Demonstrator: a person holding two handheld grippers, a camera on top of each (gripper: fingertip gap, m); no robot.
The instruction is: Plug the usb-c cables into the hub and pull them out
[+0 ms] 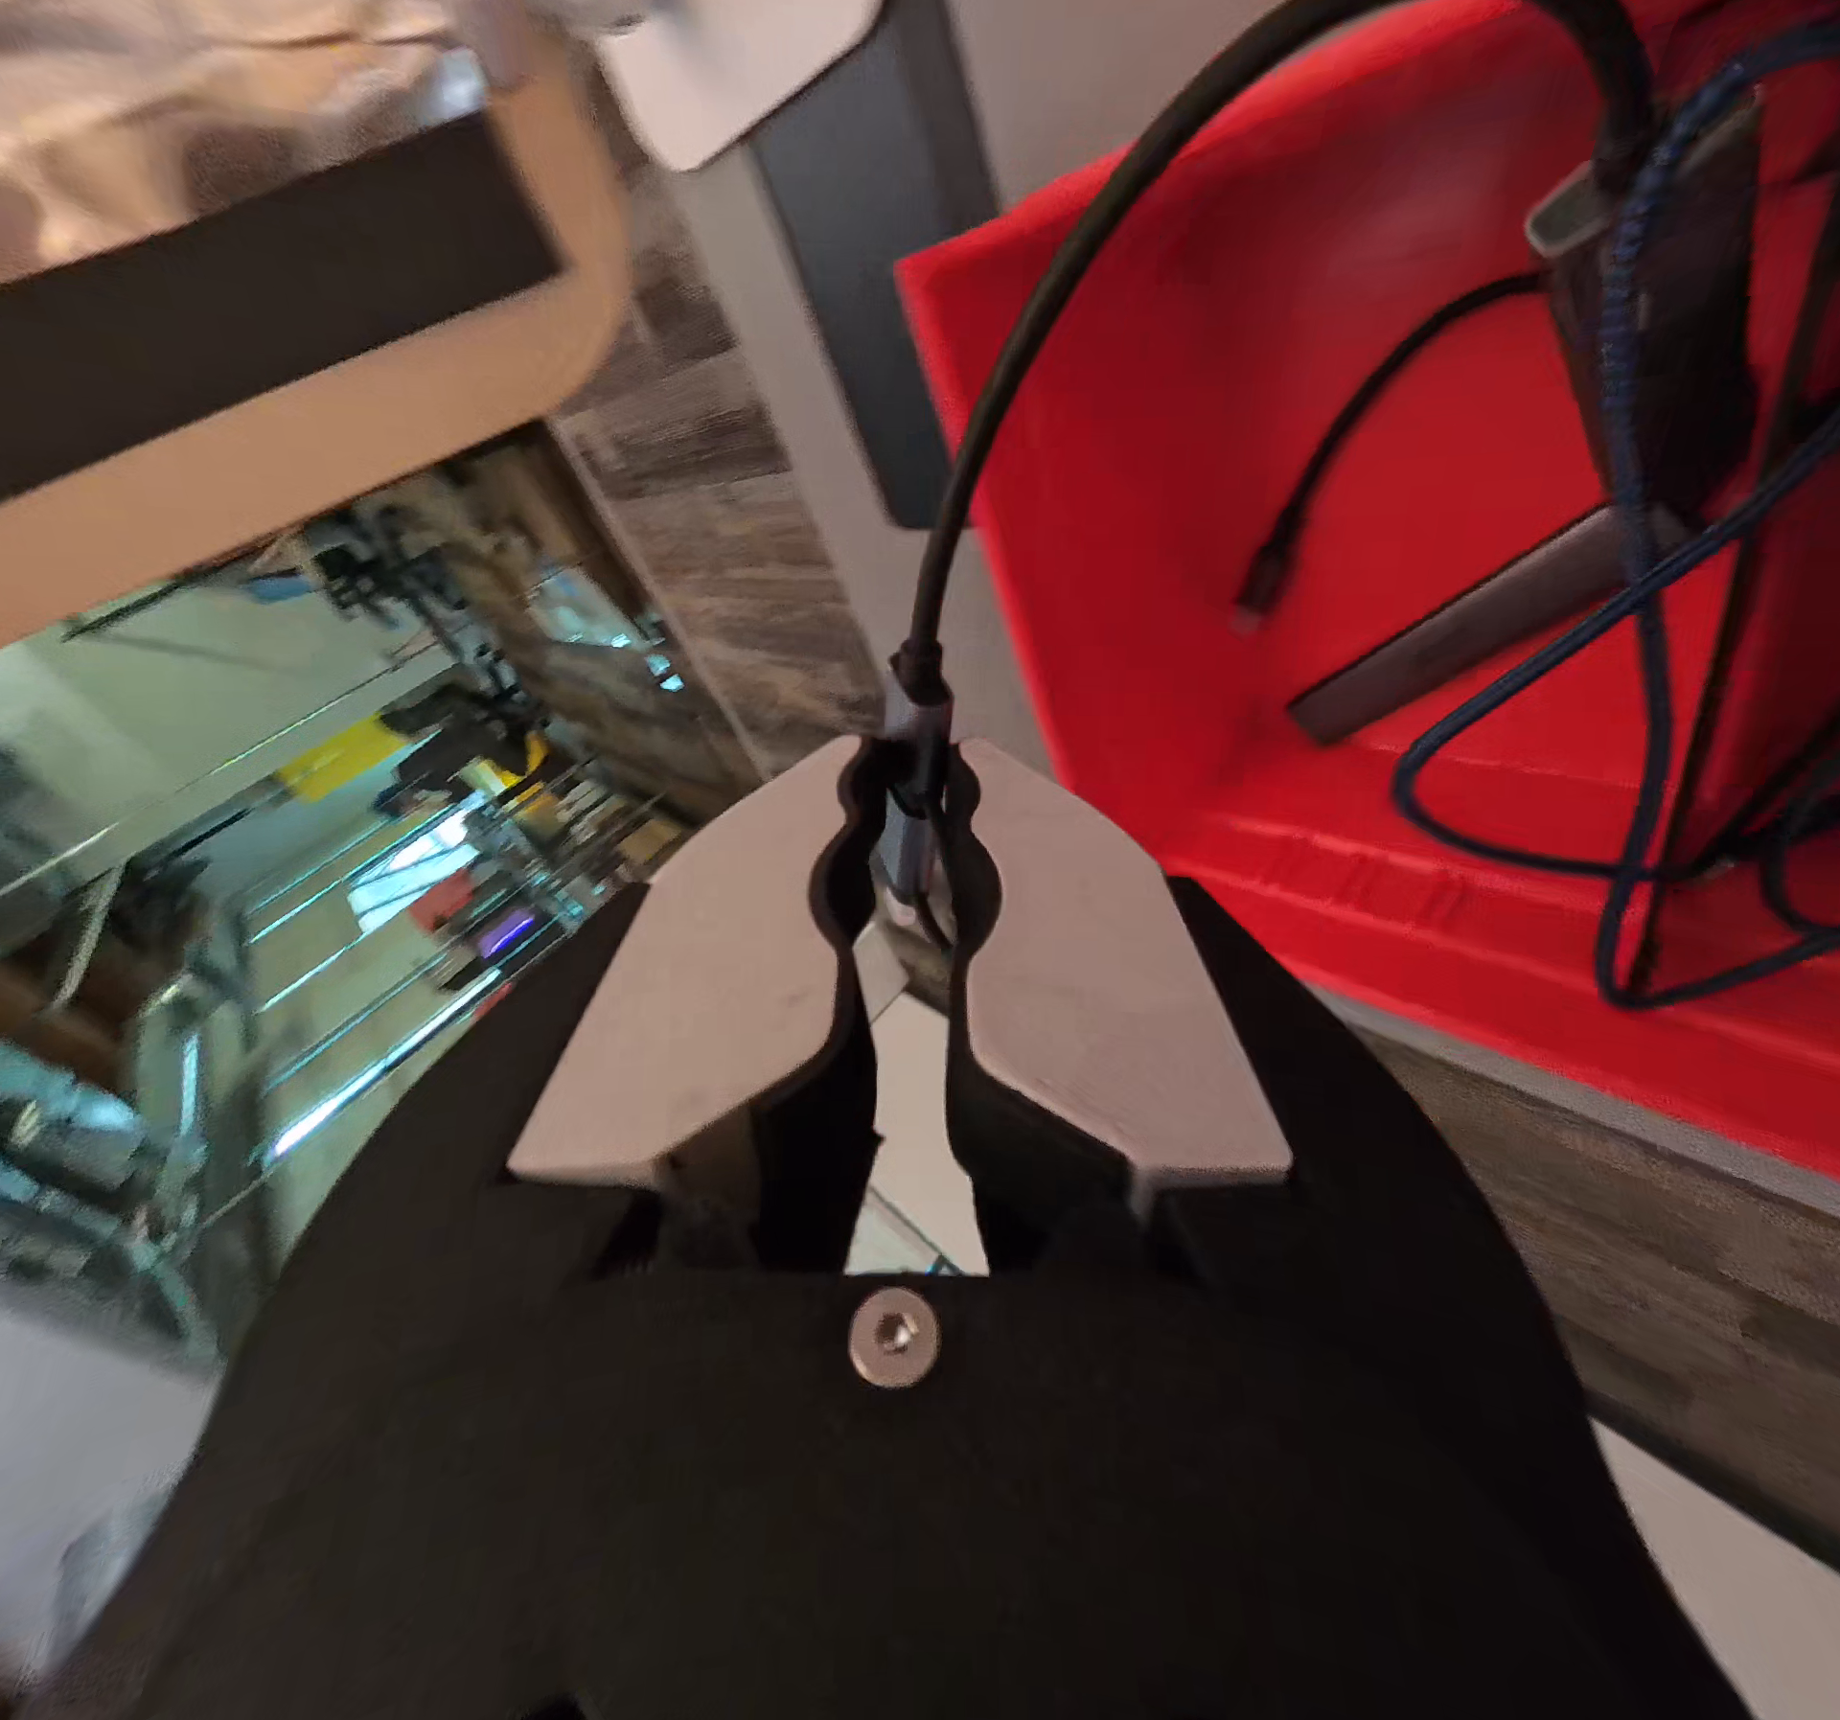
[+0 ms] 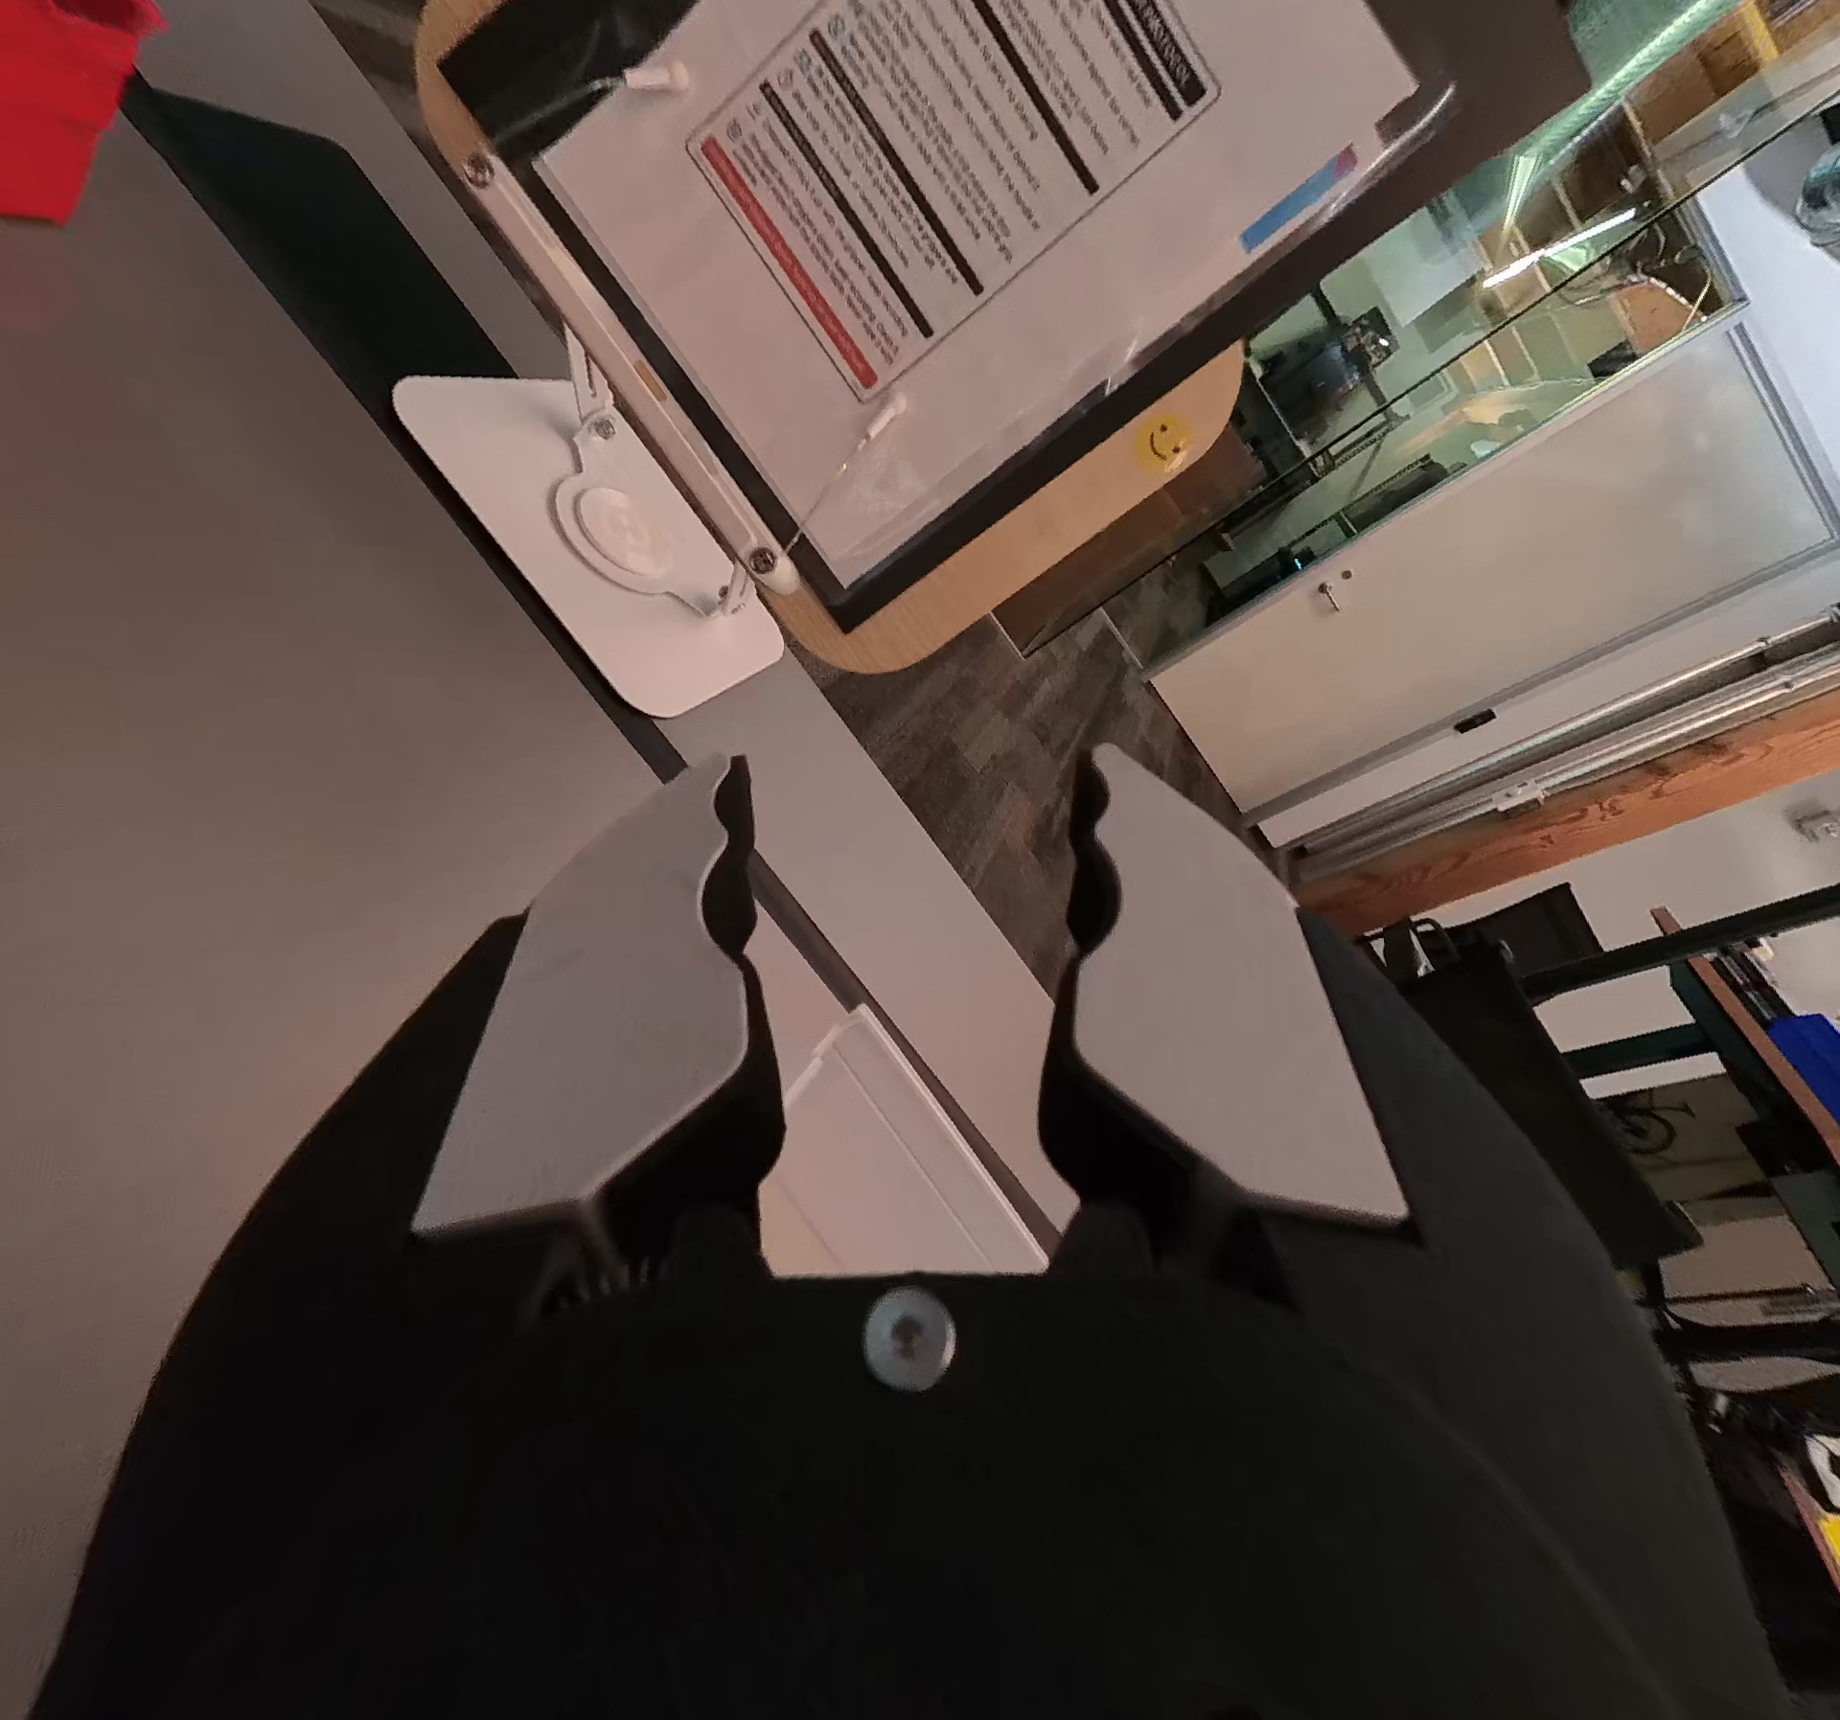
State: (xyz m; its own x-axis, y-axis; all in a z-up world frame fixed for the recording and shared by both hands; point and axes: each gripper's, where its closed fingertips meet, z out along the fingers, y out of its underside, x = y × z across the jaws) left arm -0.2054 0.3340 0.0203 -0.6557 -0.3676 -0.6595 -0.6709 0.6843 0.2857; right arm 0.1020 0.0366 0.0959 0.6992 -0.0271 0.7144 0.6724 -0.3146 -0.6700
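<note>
My left gripper [image 1: 911, 761] is shut on the grey USB-C plug [image 1: 904, 841] of a black braided cable [image 1: 1055, 308]. The cable arcs up and right to a grey connector on a dark flat hub [image 1: 1683, 328] that stands tilted in the red tray [image 1: 1145, 398]. A grey bar-shaped hub [image 1: 1464, 652] lies below it. A thin black cable [image 1: 1334, 438] lies loose on the tray with its plug free. Blue cables [image 1: 1633, 776] hang tangled over the hubs. My right gripper [image 2: 911, 776] is open and empty above the grey table, away from the tray.
The red tray's corner [image 2: 60, 49] shows at the top left of the right wrist view. A white stand base [image 2: 597, 527] holds a framed printed sheet [image 2: 956, 139] on the grey table [image 2: 249, 627]. The table edge and carpet floor [image 2: 996, 746] lie beyond. The tips of one gripper are about 45 cm away from the tips of the other. From the left gripper's tips to the grey bar-shaped hub [image 1: 1464, 652] is close to 20 cm.
</note>
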